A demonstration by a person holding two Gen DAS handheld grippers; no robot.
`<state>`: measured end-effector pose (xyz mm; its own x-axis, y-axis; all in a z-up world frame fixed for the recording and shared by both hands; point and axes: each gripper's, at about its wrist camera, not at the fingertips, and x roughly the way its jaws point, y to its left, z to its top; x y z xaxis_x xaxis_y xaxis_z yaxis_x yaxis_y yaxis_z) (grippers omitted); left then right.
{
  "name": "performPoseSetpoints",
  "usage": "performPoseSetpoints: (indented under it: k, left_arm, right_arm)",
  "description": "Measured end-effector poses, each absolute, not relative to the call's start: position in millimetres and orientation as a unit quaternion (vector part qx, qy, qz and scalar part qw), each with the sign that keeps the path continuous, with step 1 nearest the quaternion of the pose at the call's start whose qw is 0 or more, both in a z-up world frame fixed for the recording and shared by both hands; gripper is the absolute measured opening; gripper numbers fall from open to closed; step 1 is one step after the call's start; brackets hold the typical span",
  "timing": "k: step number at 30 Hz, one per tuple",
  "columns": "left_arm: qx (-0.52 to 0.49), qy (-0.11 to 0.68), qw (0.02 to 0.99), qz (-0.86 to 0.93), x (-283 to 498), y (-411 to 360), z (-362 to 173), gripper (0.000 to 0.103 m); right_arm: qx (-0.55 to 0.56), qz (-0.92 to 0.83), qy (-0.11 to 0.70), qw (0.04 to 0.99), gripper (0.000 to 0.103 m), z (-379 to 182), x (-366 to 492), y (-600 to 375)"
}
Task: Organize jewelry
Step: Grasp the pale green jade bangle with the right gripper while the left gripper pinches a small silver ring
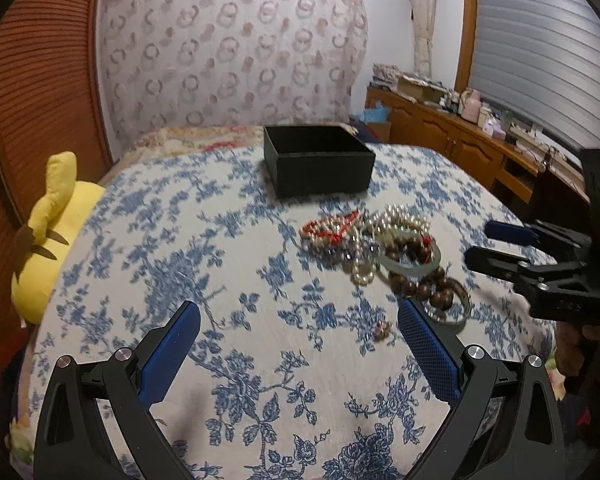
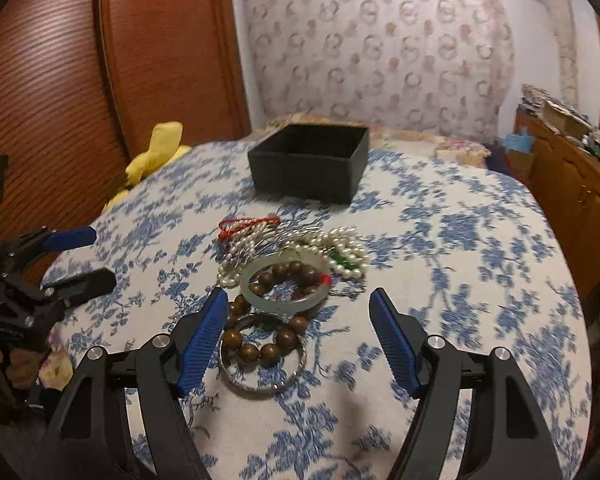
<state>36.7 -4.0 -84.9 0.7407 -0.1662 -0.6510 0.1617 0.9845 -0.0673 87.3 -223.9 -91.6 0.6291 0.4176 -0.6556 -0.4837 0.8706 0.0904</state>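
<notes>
Nothing sorted yet. Black box apparently empty, beyond jewelry heap: pearl strands, jade bangle, wooden beads, silver bangle, on floral bedspread. Left gripper, right gripper: both spread wide, holding nothing.

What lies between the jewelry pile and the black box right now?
Only bare floral bedspread. In the right wrist view, the strip from the jewelry pile up to the black box holds nothing; the left wrist view agrees.
</notes>
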Motion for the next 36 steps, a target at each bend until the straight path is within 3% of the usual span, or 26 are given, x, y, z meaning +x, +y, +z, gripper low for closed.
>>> performPoseSetpoints:
  k: [6,11,22,30,36]
  left_arm:
    - [-0.011,0.372,0.921,-0.111,43,-4,-102,0.093]
    - [-0.014,0.389,0.914,-0.118,47,-1,-112,0.078]
    - [-0.016,0.398,0.909,-0.124,48,1,-115,0.077]
    - [-0.01,0.408,0.902,-0.144,52,-7,-120,0.076]
    - [0.001,0.414,0.897,-0.158,53,-19,-120,0.067]
  right_arm:
    - [-0.074,0.272,0.389,0.877,0.075,-109,115,-202]
    - [-0.103,0.279,0.406,0.864,0.075,-114,129,-189]
    - [-0.127,0.281,0.436,0.845,0.076,-128,149,-173]
    - [-0.12,0.292,0.397,0.862,0.074,-112,133,-185]
    - [-0.099,0.29,0.363,0.88,0.074,-92,120,-206]
